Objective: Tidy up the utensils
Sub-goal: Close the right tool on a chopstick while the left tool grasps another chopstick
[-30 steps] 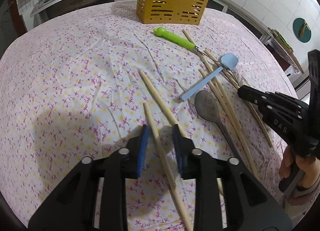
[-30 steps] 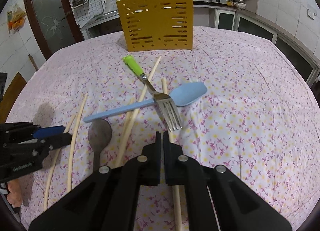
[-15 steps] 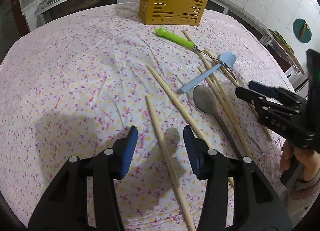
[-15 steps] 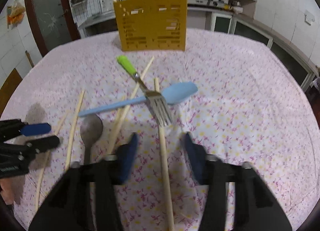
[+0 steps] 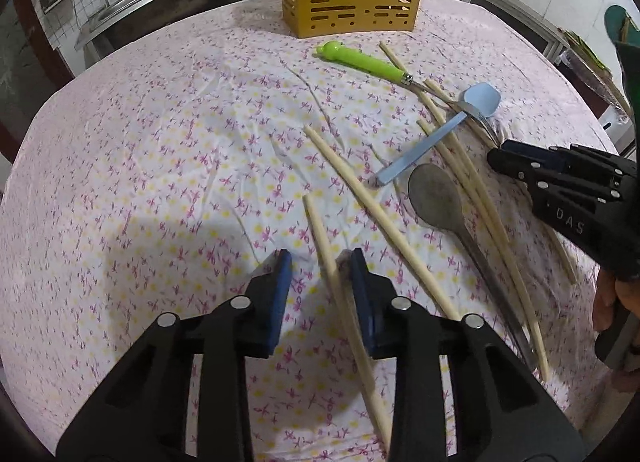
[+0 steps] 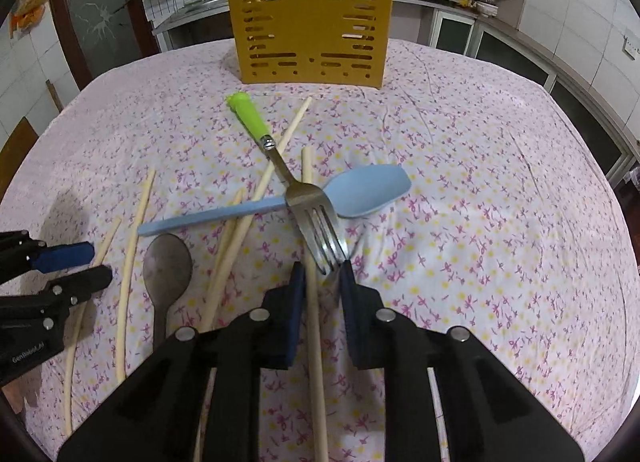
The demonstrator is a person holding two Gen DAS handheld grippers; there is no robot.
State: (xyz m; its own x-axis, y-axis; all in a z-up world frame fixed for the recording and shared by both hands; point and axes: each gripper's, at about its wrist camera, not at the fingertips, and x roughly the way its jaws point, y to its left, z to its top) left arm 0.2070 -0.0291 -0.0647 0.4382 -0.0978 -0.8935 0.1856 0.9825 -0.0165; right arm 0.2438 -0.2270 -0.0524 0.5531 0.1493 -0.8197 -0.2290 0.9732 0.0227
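1. Jaws: left gripper (image 5: 319, 262) closing around a chopstick (image 5: 320, 236), pads not yet on it. Right gripper (image 6: 321, 276) closing around another chopstick (image 6: 309, 222), fork (image 6: 316, 218) tines at its tip.
2. Step, my read: dual chopstick pickup. Next: finish the pinch, lift clear of the fork.
3. Holder (image 6: 310, 22) at 12 o'clock on the desk (image 6: 480, 182); a few sticks poke out, rest hidden.

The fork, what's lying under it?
Under the fork lie the blue spoon's handle, crossed by the fork's neck, and two chopsticks. Where the head covers spoon and stick, their contact with the cloth is hidden.
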